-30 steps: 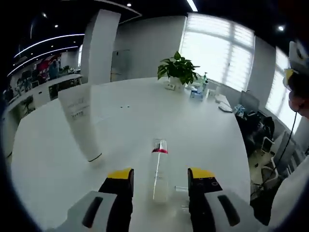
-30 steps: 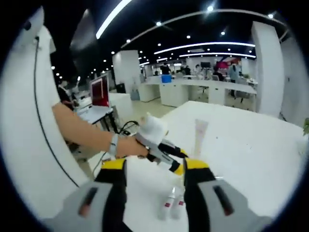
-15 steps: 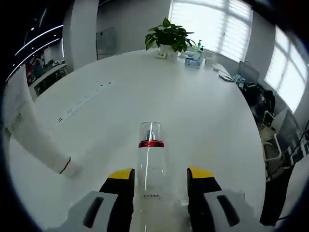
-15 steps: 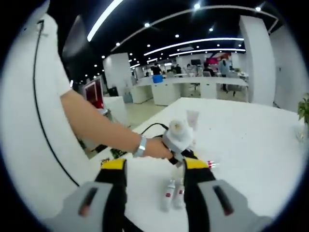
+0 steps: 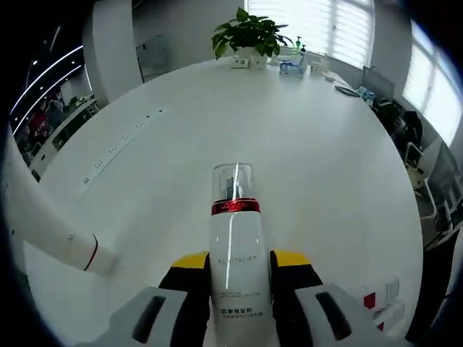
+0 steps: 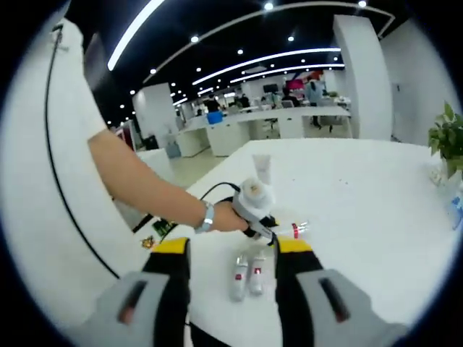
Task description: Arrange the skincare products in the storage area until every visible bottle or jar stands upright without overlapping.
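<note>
White desk (image 5: 304,166) stretched through an open office. Nearest in the left gripper view, the left tool (image 5: 236,269) was closed on a white bottle (image 5: 234,267) with a red band and clear cap. A white tube (image 5: 43,228) stood left; a potted plant (image 5: 248,32) sat far off. In the right gripper view, the right tool (image 6: 226,254) gaped empty over two small bottles (image 6: 246,275) lying flat on the desk.

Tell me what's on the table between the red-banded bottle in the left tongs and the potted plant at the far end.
Nothing: in the left gripper view, bare white table runs from the bottle to the plant.
</note>
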`<control>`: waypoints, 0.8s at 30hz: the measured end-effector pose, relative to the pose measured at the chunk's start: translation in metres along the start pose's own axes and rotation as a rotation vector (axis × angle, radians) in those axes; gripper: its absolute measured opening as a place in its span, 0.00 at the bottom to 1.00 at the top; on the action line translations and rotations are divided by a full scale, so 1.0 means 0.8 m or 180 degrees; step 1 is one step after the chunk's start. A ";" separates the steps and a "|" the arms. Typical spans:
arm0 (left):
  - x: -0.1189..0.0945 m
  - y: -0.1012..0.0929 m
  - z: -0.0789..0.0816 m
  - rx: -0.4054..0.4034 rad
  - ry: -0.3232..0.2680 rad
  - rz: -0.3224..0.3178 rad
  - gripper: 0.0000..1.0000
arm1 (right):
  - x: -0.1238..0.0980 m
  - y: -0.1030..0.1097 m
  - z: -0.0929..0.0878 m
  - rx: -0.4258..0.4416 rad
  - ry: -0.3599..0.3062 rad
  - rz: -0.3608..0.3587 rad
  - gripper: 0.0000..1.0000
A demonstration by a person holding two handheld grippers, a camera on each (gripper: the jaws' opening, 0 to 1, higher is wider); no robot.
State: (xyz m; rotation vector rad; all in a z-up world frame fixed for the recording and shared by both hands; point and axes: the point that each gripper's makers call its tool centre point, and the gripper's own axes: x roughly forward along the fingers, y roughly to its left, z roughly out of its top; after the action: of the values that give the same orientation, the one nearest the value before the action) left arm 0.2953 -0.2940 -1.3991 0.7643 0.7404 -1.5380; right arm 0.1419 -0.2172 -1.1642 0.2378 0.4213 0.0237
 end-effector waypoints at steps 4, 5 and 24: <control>-0.001 0.001 0.003 -0.0005 -0.0033 0.0004 0.32 | -0.001 -0.007 -0.002 -0.0007 0.0029 -0.0027 0.44; -0.002 0.001 0.003 -0.0006 -0.0037 0.0004 0.32 | -0.001 -0.007 -0.002 -0.0005 0.0030 -0.0029 0.44; -0.013 -0.006 0.008 -0.0935 -0.0117 -0.0296 0.28 | -0.005 -0.006 -0.014 0.0113 0.0067 -0.0044 0.44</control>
State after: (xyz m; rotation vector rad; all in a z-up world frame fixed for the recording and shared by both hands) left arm 0.2914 -0.2929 -1.3872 0.4877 0.9601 -1.4793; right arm 0.1336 -0.2198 -1.1741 0.2699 0.4446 0.0051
